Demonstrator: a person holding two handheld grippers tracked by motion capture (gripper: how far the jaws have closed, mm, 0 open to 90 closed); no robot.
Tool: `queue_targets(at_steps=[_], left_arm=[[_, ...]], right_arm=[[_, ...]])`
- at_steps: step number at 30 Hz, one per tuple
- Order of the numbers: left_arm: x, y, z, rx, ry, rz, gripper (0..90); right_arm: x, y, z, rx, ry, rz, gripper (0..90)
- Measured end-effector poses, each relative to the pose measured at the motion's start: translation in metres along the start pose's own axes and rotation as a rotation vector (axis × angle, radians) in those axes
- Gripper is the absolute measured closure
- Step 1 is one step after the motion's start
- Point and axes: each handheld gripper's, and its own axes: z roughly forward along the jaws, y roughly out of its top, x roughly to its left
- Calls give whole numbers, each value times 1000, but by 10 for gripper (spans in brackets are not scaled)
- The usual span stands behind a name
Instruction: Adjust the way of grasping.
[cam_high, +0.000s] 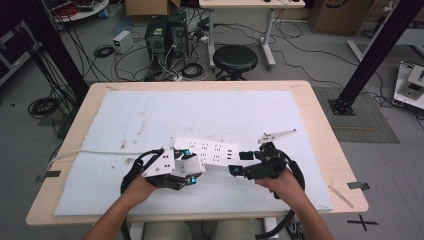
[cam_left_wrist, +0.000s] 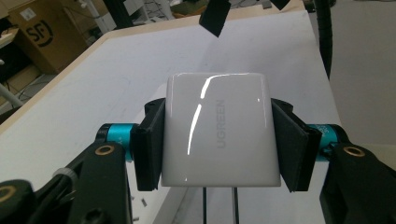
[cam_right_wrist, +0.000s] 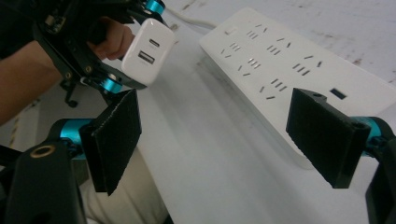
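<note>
Charger (cam_left_wrist: 219, 130) clamped in left hand-held gripper (cam_high: 186, 170), held off power strip (cam_high: 212, 151) near worktop (cam_high: 320, 125) front edge. Right hand-held gripper (cam_right_wrist: 229, 135) spread apart, empty. Plugging in judged not yet done.

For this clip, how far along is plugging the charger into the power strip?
Done: the left gripper is shut on the white UGREEN charger, lifted off the mat near the power strip.
In hand: the charger hangs beside the strip's near end, not in any socket. The right gripper is open, its jaws either side of the strip's end without gripping.
Left: probably steadying the strip, lining up the prongs and pushing the charger in.
</note>
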Motion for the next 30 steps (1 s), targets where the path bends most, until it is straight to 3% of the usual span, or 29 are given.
queue_targets(at_steps=[13, 30], left_arm=[[-5, 6, 16, 18, -7, 43, 425], [-5, 14, 26, 12, -10, 78, 425]], right_arm=[[2, 9, 18, 44, 119, 112, 184], [3, 19, 34, 100, 170, 189, 184]])
